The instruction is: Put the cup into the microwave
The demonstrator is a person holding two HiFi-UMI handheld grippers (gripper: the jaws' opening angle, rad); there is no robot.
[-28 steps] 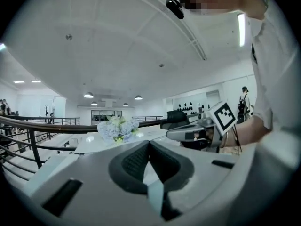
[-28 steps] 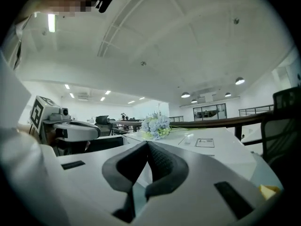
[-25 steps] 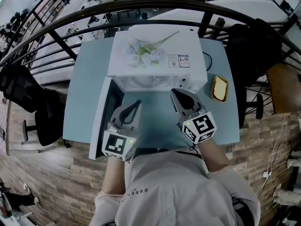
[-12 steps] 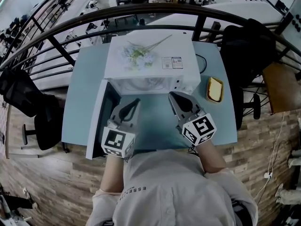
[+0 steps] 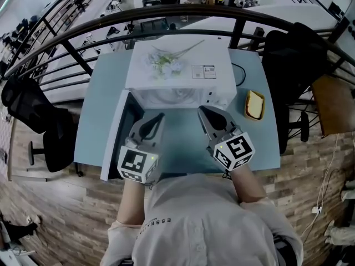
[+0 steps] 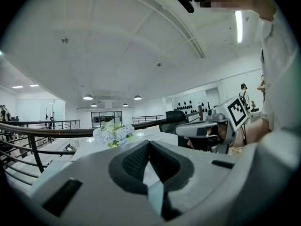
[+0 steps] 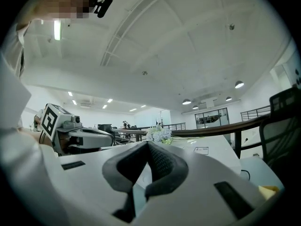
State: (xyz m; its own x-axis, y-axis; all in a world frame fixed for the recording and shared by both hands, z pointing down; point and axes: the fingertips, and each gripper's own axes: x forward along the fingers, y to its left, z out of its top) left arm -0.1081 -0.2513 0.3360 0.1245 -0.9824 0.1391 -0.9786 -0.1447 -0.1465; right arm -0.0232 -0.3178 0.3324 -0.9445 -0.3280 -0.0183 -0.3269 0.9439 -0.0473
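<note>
The white microwave [image 5: 177,65] stands at the back of the light blue table [image 5: 260,143], its door [image 5: 113,137] swung open to the left. Part of the glass turntable [image 5: 166,97] shows in its mouth. No cup shows in any view. My left gripper [image 5: 161,117] and my right gripper [image 5: 201,110] hover side by side just in front of the opening, pointing at it. Both are shut with nothing between the jaws. In the left gripper view the pads [image 6: 136,161] meet at the tip; in the right gripper view the pads [image 7: 162,161] meet too.
A spray of pale artificial flowers [image 5: 163,62] lies on top of the microwave. A yellow thing [image 5: 255,105] lies on the table to its right. A dark railing [image 5: 166,15] curves behind the table. Black chairs stand at left [image 5: 33,110] and right [image 5: 294,54].
</note>
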